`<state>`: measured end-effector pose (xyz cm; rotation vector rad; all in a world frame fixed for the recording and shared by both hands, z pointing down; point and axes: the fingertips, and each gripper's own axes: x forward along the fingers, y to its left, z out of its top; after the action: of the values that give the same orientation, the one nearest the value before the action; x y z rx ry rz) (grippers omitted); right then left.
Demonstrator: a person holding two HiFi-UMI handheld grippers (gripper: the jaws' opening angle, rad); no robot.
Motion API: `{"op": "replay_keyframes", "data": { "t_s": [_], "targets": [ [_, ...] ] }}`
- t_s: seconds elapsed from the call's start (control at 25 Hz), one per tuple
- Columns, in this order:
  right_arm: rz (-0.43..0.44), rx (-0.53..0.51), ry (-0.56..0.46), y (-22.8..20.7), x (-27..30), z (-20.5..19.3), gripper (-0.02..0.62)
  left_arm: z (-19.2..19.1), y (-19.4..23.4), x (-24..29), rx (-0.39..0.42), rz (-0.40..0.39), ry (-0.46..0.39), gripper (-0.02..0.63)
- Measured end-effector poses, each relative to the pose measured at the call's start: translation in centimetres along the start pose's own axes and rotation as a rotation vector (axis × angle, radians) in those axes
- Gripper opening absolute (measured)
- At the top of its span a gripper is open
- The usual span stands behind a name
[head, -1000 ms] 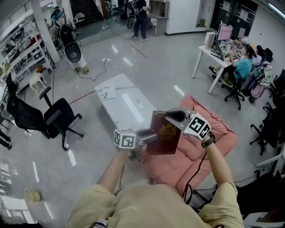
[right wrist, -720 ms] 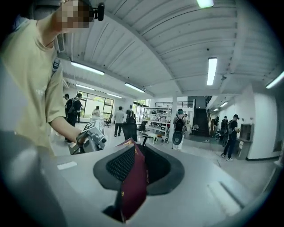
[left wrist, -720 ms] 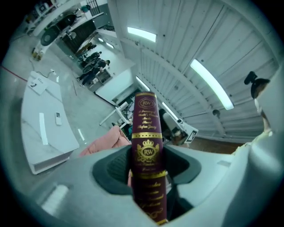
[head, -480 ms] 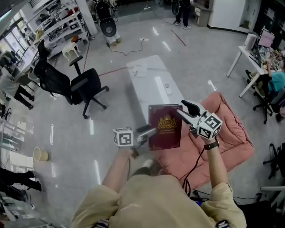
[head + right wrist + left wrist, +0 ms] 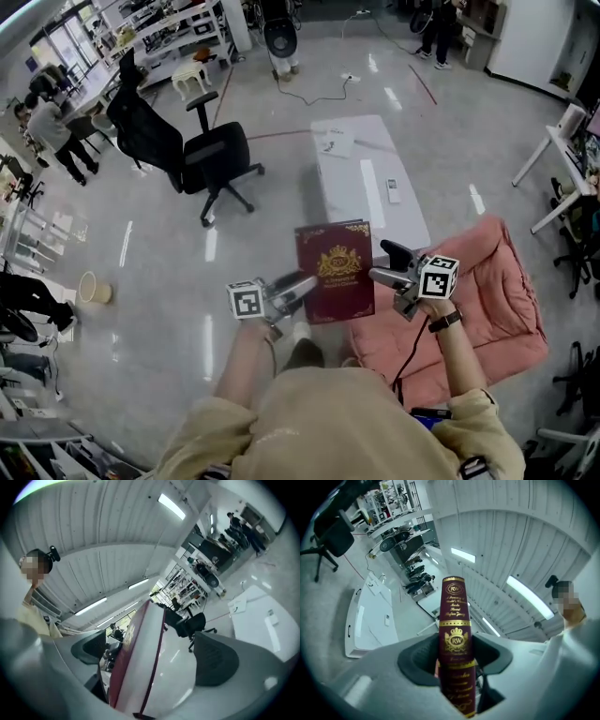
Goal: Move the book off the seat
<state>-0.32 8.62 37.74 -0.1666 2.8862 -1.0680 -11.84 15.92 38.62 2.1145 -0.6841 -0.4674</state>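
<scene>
RISK: the book (image 5: 335,270) may be pivoting or slipping floorward, because one spine grip is carrying all its weight | LOOK: maroon hardback showing gold crest, gold border, pale page block | GRIP: the left gripper (image 5: 302,285) is clamping the spine; the right gripper (image 5: 380,262) has just been opening, with the fore-edge lying loose between its spread jaws | PLACE: the book is hanging airborne beside the left edge of the pink seat (image 5: 497,309).

- The right gripper (image 5: 157,656) has just been opening its jaws, which stand wide apart.
- The book (image 5: 136,660) stands between them (pale page edge facing the camera), clear of the far-side pad.
- Beyond the tips are a black office chair (image 5: 188,620) and a white table (image 5: 267,616).
</scene>
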Motion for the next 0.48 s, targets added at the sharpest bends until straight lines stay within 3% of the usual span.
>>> {"op": "replay_keyframes", "data": {
  "t_s": [0.2,0.48],
  "targets": [
    [0.183,0.202,0.138,1.8,8.2,-6.1,0.581,2.8,1.5,-5.6,-0.042,-0.046,-0.035,0.209],
    [0.322,0.286,0.225,2.1,17.8,-6.0,0.505,8.7,4.7,-10.7,-0.070,-0.067,-0.077,0.209]
  ]
}}
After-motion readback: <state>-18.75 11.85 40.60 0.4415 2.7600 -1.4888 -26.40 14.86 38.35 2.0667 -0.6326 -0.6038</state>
